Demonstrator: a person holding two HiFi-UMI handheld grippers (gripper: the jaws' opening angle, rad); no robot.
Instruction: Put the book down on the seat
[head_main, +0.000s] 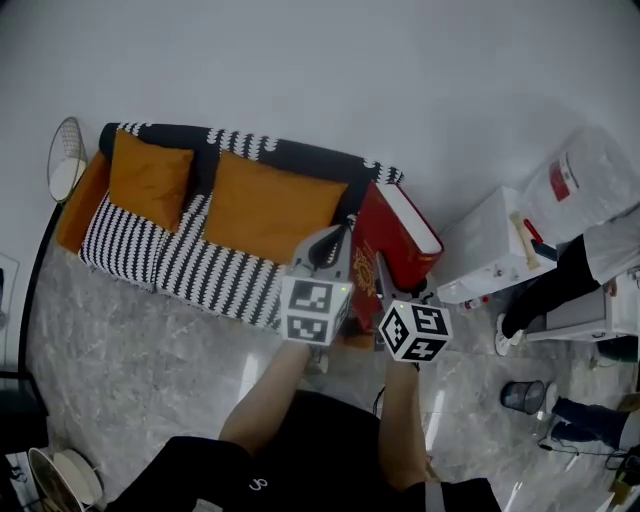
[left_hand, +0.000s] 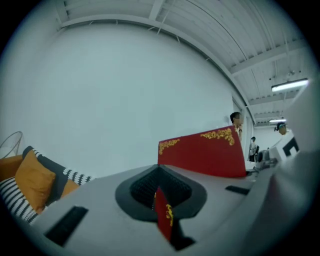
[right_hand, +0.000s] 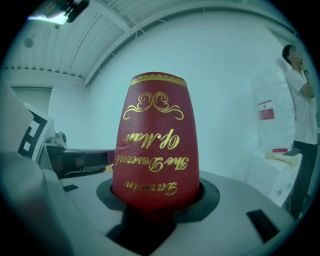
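A thick red book (head_main: 395, 235) with gold lettering is held up in the air over the right end of the sofa. My left gripper (head_main: 335, 250) is shut on the thin edge of its open front cover (left_hand: 164, 215); the rest of that cover (left_hand: 205, 152) stands beyond the jaws. My right gripper (head_main: 385, 288) is shut on the book's spine (right_hand: 155, 150), which fills the gap between its jaws. The sofa's black-and-white striped seat (head_main: 190, 265) lies to the left of the book, with two orange cushions (head_main: 270, 205) leaning on the backrest.
A white box (head_main: 490, 245) and a plastic-wrapped object (head_main: 580, 180) stand right of the sofa. A person (head_main: 590, 260) stands at the far right, with a small bin (head_main: 523, 396) on the floor nearby. A round wire side table (head_main: 66, 160) is at the sofa's left end.
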